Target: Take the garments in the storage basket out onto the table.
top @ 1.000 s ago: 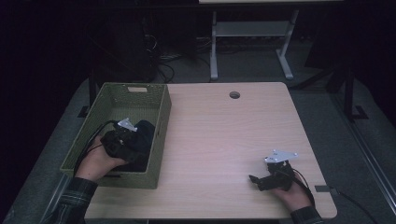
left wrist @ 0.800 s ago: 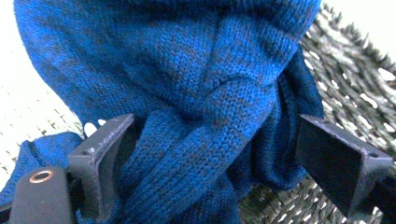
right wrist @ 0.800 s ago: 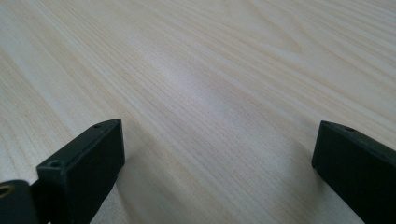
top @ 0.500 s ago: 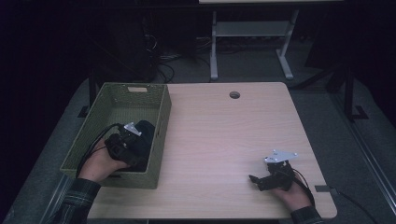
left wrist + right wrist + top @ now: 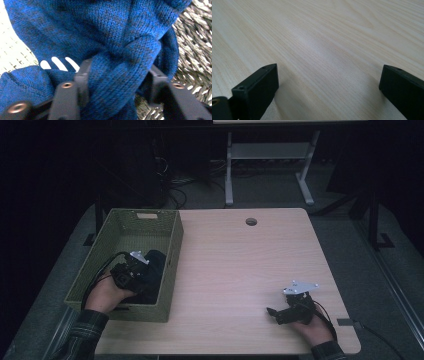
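My left gripper (image 5: 149, 264) reaches into the green woven basket (image 5: 120, 227) at the table's left side. Its jaws have just been closing, and in the left gripper view they (image 5: 117, 82) pinch a thick fold of blue knitted cloth (image 5: 100, 32) that lies bunched on the basket's woven floor (image 5: 197, 37). From above the cloth (image 5: 156, 260) looks dark against the basket's right wall. My right gripper (image 5: 274, 314) rests near the table's front right, pointing left. It is open, with only bare wood between its jaws (image 5: 328, 80).
The light wooden table (image 5: 235, 265) has a round cable hole (image 5: 251, 221) near its far edge. Beyond it, a white metal stand (image 5: 270, 155) rises from the dark floor. A grey mat (image 5: 365, 270) borders the table.
The left gripper has drawn back slightly toward the person inside the basket. The right hand has kept still.
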Available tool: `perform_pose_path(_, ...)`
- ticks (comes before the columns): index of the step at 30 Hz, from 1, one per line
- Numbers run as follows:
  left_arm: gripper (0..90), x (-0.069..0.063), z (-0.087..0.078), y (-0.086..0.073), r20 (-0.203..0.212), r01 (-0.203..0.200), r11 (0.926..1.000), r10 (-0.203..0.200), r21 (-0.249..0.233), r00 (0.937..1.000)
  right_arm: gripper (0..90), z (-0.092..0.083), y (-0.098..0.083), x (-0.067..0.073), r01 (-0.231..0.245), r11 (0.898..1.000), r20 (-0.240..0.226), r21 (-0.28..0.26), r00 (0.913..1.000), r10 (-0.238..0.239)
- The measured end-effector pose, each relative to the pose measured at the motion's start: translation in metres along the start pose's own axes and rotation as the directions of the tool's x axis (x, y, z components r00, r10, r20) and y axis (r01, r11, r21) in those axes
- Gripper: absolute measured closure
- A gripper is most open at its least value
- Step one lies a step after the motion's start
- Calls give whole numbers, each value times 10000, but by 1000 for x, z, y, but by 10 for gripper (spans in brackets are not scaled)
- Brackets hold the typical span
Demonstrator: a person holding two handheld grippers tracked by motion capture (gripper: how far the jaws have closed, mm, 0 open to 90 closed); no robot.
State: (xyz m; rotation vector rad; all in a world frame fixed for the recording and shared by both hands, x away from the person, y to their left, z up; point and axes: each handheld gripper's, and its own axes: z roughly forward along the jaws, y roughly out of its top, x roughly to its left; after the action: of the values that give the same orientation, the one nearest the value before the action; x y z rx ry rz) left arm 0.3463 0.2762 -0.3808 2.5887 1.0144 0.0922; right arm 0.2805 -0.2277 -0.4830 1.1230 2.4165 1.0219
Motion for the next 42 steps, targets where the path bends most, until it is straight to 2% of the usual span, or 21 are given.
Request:
perform_pose_path(2, 626, 1, 0, 0, 57, 41, 10000, -41, 19, 10000, 19, 0, 0, 0, 8, 10000, -2, -4, 10000, -8)
perform_pose_path(8, 719, 5, -2, -2, 380, 382, 9993, -380, -58, 9986, 19, 0, 0, 0, 4, 10000, -2, -2, 10000, -4)
perform_pose_path(16, 727, 11, -13, -5, 522, 538, 9981, -522, -296, 9973, 19, 0, 0, 0, -19, 10000, 1, 3, 10000, 19)
perform_pose_path(25, 726, 13, -34, -2, 307, 452, 9977, -437, -505, 9986, 19, 0, 0, 0, 2, 10000, -1, -3, 10000, -2)
perform_pose_path(34, 726, 14, -45, 1, 179, 493, 9967, -483, -646, 9987, 19, 0, 0, 0, -9, 10000, -3, -1, 10000, 9)
perform_pose_path(42, 725, 13, -64, 7, -46, 549, 9933, -557, -1017, 9984, 19, 0, 0, 0, -3, 10000, 0, -3, 10000, 3)
